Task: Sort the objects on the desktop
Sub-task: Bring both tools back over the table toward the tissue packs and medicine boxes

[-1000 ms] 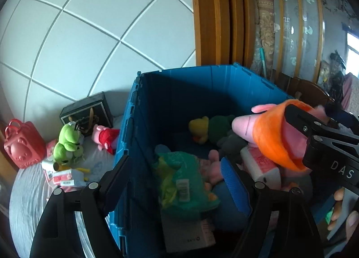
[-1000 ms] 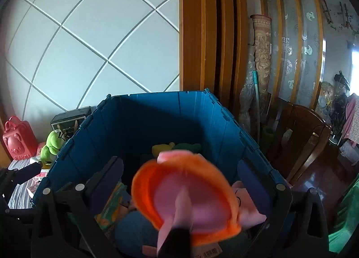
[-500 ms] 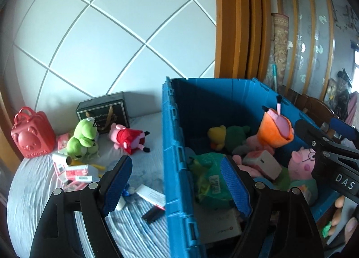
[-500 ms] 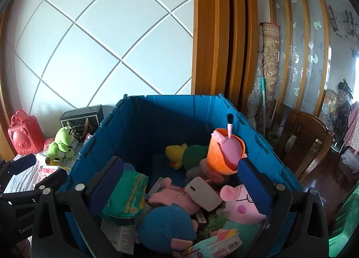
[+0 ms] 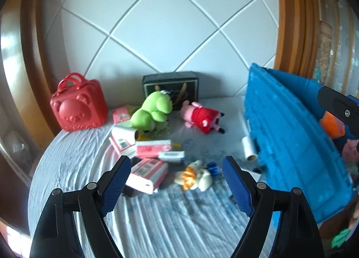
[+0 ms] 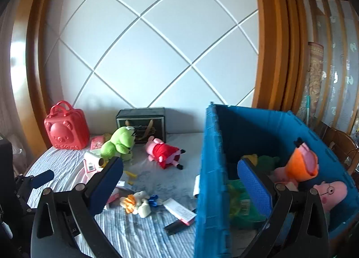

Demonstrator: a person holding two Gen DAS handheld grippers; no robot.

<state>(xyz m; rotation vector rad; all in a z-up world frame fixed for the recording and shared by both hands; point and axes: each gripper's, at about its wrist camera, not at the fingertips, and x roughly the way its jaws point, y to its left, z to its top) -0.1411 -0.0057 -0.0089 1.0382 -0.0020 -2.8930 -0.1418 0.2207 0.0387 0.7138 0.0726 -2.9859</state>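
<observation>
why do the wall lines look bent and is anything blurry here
Fisheye distortion bows the wall grooves in both wrist views; left wrist view: the small white and orange toy looks soft, the blue bin wall smeared; right wrist view: glare on the wooden frame at left.

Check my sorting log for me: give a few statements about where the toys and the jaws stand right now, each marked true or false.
1. The green frog plush lies inside the blue crate. False: it is on the table, outside it.
2. The orange-dressed pig plush is in the crate. True.
3. The right gripper grips a toy. False: its jaws are open and empty.
4. The left gripper is open. True.
5. The red bear case stands on the table. True.
</observation>
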